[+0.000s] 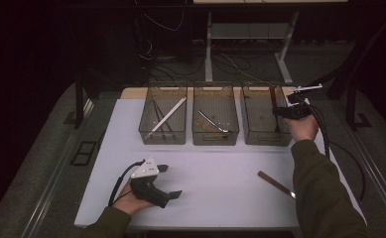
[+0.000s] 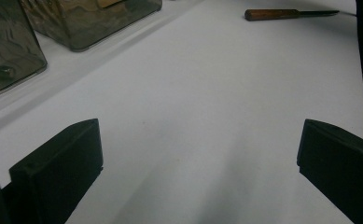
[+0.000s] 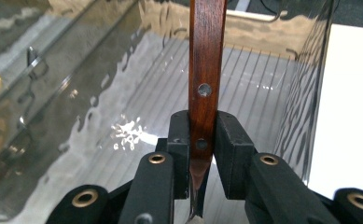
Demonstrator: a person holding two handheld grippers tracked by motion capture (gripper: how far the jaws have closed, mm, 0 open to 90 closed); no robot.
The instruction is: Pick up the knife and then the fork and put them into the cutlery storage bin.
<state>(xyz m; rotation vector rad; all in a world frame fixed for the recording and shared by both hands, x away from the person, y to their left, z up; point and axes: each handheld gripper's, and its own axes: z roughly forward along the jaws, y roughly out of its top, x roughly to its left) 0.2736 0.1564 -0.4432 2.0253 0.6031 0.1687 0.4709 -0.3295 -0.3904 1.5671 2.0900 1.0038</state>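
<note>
The left gripper (image 1: 168,181) is resting low over the white table (image 1: 220,183), well in front of the left bin (image 1: 163,120), a hand (image 1: 131,201) cupping it from below. Its jaws are standing wide apart with nothing between them; in the left gripper view (image 2: 198,158) only bare table is lying between the two black pads.

The left bin is holding a long pale stick (image 1: 168,116) lying slantwise. Just right of it, the middle bin (image 1: 215,120) is holding a thin metal piece (image 1: 211,120). Just right of that one, the right bin (image 1: 265,120) is standing as the last in the row.

The right gripper (image 1: 280,111) is hovering at the right bin's right side, held by the right hand (image 1: 302,126). Its jaws are clamping a wooden-handled utensil (image 3: 206,70) near the point where handle is meeting metal. The handle, with two rivets, is pointing away into the bin, over its ribbed floor. In the high view the handle (image 1: 273,99) is showing dark inside the bin.

A second wooden-handled utensil (image 1: 276,183) is lying flat on the table, well in front of the right bin and touching neither gripper; it is also showing in the left gripper view (image 2: 289,14).
</note>
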